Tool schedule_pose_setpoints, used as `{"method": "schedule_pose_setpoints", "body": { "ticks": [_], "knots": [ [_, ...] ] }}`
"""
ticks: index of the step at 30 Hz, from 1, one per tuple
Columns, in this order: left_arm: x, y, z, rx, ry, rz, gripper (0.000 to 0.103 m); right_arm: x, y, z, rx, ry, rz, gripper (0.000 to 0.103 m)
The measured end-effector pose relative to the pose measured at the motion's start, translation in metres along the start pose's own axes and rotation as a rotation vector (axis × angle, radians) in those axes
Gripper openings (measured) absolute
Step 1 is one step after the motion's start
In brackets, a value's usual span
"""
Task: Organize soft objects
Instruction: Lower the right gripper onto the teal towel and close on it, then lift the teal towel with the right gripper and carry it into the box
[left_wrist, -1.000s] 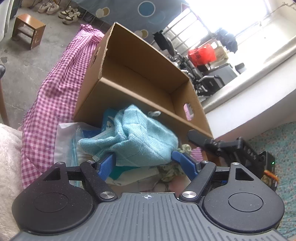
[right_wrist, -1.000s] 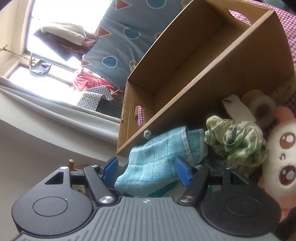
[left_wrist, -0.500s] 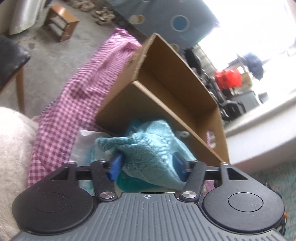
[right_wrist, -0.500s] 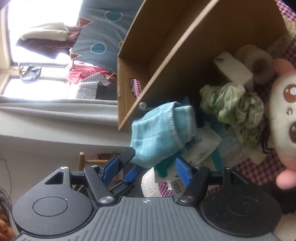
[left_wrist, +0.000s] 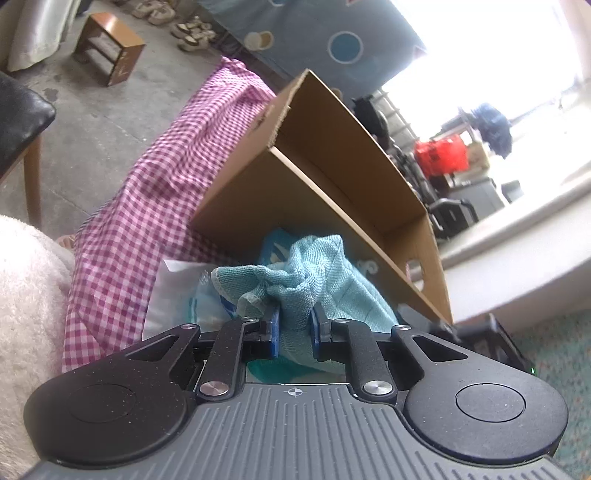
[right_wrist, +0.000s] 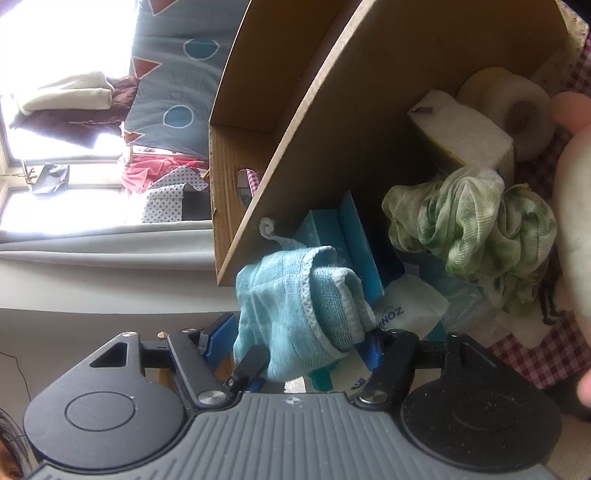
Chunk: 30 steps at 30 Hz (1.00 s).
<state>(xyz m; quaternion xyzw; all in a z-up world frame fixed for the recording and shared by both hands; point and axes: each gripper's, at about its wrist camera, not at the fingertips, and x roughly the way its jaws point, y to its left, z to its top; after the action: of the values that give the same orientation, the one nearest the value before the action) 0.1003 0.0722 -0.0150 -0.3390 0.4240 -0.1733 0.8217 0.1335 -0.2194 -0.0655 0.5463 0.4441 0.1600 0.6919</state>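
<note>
got my left tool (left_wrist: 294, 332) pinched tight on the light blue knit cloth (left_wrist: 306, 280) so it lifts clear of the pile; right tool (right_wrist: 295, 349) spread wide around its other end, ready for the open brown cardboard box (left_wrist: 332, 166)

The cloth (left_wrist: 314, 280) between my fingers (left_wrist: 274, 332) is a soft, matt, waffle-knit cotton. The box (left_wrist: 332, 177) is rough brown cardboard. The tablecloth (left_wrist: 147, 221) is thin woven gingham. My fingers' pads look like smooth blue plastic, though they are half hidden. The scrunchie (right_wrist: 469, 236) is gauzy crinkled fabric.

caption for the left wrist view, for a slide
Left gripper shut on a blue cloth beside the cardboard box.
</note>
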Motion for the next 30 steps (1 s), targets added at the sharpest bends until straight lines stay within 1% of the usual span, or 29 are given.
{"method": "schedule_pose_setpoints", "body": {
  "ticks": [1, 3, 6, 9, 14, 17, 19, 22, 25, 27, 30],
  "knots": [
    [-0.001, -0.001, -0.002, 0.011, 0.003, -0.001, 0.013, 0.000, 0.001, -0.001, -0.015, -0.005, -0.003, 0.061],
    [-0.004, -0.003, -0.005, 0.038, -0.003, 0.005, 0.013, 0.000, 0.006, -0.004, -0.065, -0.013, -0.023, 0.047],
    [-0.011, -0.009, -0.009, 0.093, -0.040, 0.002, 0.012, -0.007, 0.017, -0.010, -0.150, -0.029, -0.047, 0.031],
    [-0.021, -0.017, -0.012, 0.142, -0.078, -0.026, 0.012, -0.017, 0.031, -0.020, -0.245, -0.064, -0.052, 0.026],
    [-0.036, -0.030, -0.015, 0.189, -0.117, -0.079, 0.012, -0.039, 0.056, -0.038, -0.386, -0.121, -0.027, 0.024],
    [-0.046, -0.045, -0.009, 0.234, -0.152, -0.111, 0.012, -0.051, 0.079, -0.043, -0.482, -0.160, 0.000, 0.024],
    [-0.051, -0.058, 0.002, 0.269, -0.178, -0.135, 0.012, -0.057, 0.097, -0.040, -0.549, -0.187, 0.019, 0.024],
    [-0.055, -0.081, 0.023, 0.338, -0.222, -0.176, 0.012, -0.065, 0.125, -0.026, -0.627, -0.214, 0.057, 0.024],
    [-0.047, -0.106, 0.052, 0.391, -0.255, -0.192, 0.012, -0.064, 0.151, 0.004, -0.657, -0.216, 0.080, 0.024],
    [-0.033, -0.120, 0.073, 0.420, -0.262, -0.196, 0.012, -0.057, 0.165, 0.030, -0.669, -0.217, 0.072, 0.024],
    [0.001, -0.133, 0.104, 0.430, -0.231, -0.178, 0.012, -0.037, 0.177, 0.075, -0.673, -0.207, 0.038, 0.024]
  ]
}}
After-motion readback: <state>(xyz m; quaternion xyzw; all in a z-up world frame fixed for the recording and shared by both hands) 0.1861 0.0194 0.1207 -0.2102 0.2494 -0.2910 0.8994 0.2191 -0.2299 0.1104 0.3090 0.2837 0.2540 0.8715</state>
